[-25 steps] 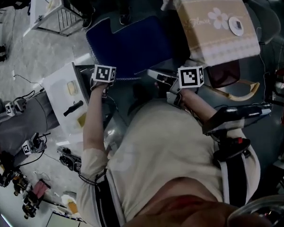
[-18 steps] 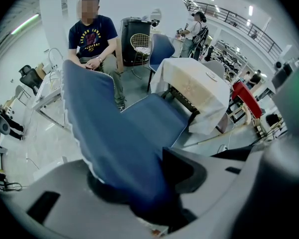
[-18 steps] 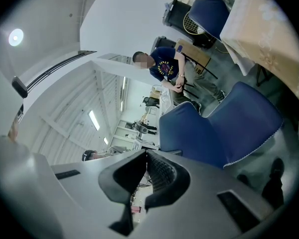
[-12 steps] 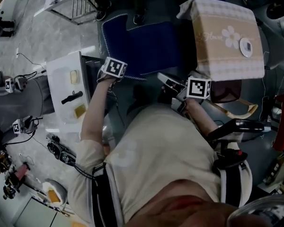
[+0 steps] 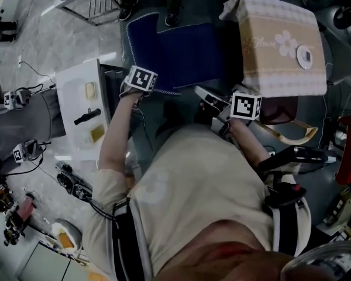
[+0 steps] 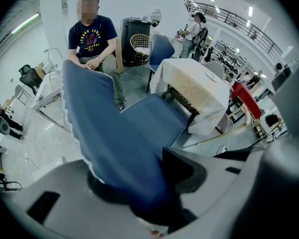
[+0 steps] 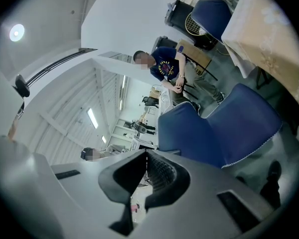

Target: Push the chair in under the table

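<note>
The chair (image 5: 172, 48) has a dark blue cover and stands left of the table (image 5: 281, 37), which is draped in a beige flowered cloth. In the head view my left gripper (image 5: 134, 91) points down onto the top edge of the chair's back. In the left gripper view that blue backrest (image 6: 109, 133) fills the gap between the jaws of the left gripper (image 6: 139, 188), which is shut on it. My right gripper (image 5: 202, 93) hangs between chair and table with its ridged pads (image 7: 159, 171) pressed together on nothing. The chair (image 7: 219, 128) and table (image 7: 269, 34) lie ahead of it.
A white side stand (image 5: 85, 113) with a black tool on it stands left of the chair. A person (image 6: 92, 39) sits behind the chair. An office chair (image 5: 292, 157) is at my right. Gear and cables (image 5: 17, 157) lie on the floor at left.
The head view has swung a little, so everything has slid in the picture. Both grippers keep their places against the chair and table.
</note>
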A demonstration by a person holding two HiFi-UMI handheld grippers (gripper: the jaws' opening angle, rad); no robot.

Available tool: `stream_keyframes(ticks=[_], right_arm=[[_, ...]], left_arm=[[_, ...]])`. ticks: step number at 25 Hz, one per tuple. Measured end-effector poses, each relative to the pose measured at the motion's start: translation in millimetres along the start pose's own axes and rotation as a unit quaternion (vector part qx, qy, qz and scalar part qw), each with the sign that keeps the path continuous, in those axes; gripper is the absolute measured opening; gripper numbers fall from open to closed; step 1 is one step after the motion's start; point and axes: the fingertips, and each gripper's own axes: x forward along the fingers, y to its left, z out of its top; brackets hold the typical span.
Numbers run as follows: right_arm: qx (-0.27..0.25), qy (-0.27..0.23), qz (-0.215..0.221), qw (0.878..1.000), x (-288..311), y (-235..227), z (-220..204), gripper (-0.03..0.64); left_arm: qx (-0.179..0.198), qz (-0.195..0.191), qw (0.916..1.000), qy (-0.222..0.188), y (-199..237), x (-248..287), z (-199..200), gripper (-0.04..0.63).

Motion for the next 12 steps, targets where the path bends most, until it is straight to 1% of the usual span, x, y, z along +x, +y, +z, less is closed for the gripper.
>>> stream_keyframes(ticks=[3, 6, 10, 12], right_arm=[[0.004, -0.004, -0.006, 1.000, -0.9, -3.5, 4.8, 0.012], [0.009, 0.002, -0.009, 1.000, -0.8, -7.6, 4.6, 0.012], [0.011, -0.004, -0.011, 1.000, 0.8, -7.6, 3.2, 0.012], [0.015, -0.005, -0.012, 1.000, 1.8, -8.3, 4.0, 0.012]], left_arm=[[-0.001, 0.002, 1.0000, -0.002, 3.5, -1.3, 2.6, 0.186], [-0.004, 0.002, 1.0000, -0.007, 3.5, -2.1, 1.1, 0.186], [0.011, -0.008, 0.9999, -0.006, -0.1, -0.6, 2.7, 0.186], [0.011, -0.010, 0.9999, -0.007, -0.8, -1.5, 1.7, 0.187]])
